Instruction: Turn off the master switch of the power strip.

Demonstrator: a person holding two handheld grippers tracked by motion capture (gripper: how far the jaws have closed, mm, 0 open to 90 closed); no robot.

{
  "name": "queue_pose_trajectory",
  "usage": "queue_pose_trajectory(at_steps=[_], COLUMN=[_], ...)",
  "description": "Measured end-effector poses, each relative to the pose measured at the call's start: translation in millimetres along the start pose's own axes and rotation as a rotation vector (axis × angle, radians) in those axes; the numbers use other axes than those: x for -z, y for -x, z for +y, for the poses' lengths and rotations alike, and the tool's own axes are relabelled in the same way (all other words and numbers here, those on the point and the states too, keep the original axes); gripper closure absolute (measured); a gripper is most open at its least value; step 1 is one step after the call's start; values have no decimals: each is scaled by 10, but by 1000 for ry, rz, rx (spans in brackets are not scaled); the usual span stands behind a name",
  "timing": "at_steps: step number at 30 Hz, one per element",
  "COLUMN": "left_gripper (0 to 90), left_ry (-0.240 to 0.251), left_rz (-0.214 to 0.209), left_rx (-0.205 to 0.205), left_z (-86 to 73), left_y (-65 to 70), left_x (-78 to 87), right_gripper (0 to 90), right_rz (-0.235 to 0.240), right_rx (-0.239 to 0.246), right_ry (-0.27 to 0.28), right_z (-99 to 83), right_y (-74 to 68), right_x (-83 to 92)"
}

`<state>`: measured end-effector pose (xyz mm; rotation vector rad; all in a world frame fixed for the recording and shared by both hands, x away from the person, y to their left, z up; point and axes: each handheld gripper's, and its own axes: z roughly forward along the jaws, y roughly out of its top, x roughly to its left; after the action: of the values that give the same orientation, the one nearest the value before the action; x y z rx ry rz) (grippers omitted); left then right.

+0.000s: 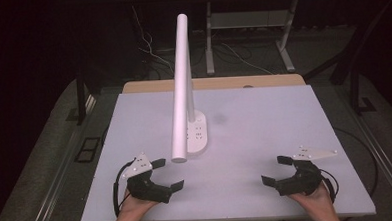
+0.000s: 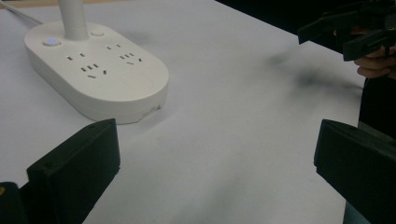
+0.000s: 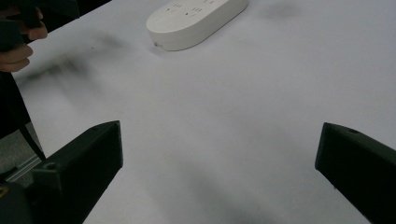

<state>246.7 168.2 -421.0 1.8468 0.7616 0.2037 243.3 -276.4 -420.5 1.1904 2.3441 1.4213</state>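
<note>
One white desk lamp [image 1: 184,86] with a socket base [image 2: 95,70] sitting mid-table, a bit left of centre, untouched. Both claws, left gripper [image 1: 168,174] and right gripper [image 1: 274,170], spread wide and empty near the front edge [image 1: 228,216], well apart from it. Looks like pre-approach; next up probably reaching the left one in toward the base.

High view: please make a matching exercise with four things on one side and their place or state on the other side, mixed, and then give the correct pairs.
Things:
1. lamp base
2. lamp tube
3. left gripper
4. right gripper

Places or states:
A. open, near the table's front right
B. white oval with sockets on top, on the table's left half
C. open, near the table's front left
D. long and white, rising from the base

Pairs: 1-B, 2-D, 3-C, 4-A
</note>
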Motion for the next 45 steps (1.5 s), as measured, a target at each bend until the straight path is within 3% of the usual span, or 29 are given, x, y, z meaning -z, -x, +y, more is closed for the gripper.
queue_pose_trajectory(at_steps=[22,45], left_gripper=[0,8], left_ry=[-29,-61], left_rz=[-22,-33], left_rx=[-5,-12], left_z=[29,127], left_y=[21,14], left_x=[-1,21], right_gripper=[2,2], right_rz=[11,8], right_rx=[19,15], right_ry=[-43,-37], right_z=[-5,-2], right_y=[-30,-18], right_x=[-36,-23])
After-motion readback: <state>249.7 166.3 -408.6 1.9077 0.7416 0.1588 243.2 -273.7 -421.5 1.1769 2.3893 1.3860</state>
